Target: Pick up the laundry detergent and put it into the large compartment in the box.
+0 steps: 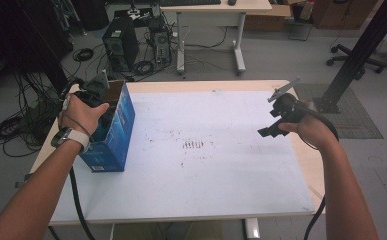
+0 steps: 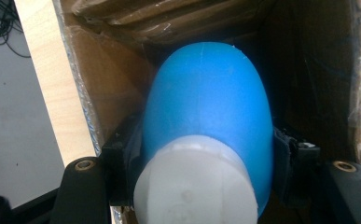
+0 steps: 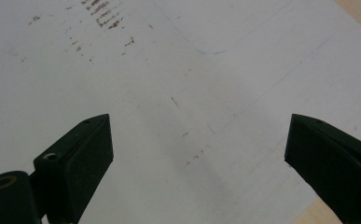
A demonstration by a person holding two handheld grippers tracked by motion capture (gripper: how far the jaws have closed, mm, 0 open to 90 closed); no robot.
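Plastic, smooth and rounded, the blue bottle (image 2: 206, 112) looks light but slippery; the left gripper (image 2: 201, 158) clamps its sides inside the box (image 1: 116, 135), left of frame. Right gripper (image 3: 199, 149) hangs spread apart, holding nothing.

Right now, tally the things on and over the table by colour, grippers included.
Blue: 2, the open cardboard box and the blue bulb-shaped object with a white base clamped inside it.
Black: 2, the left gripper with jaws shut on that object, and the right gripper with jaws open over the white table mat.
White: 1, the mat.
Total: 5
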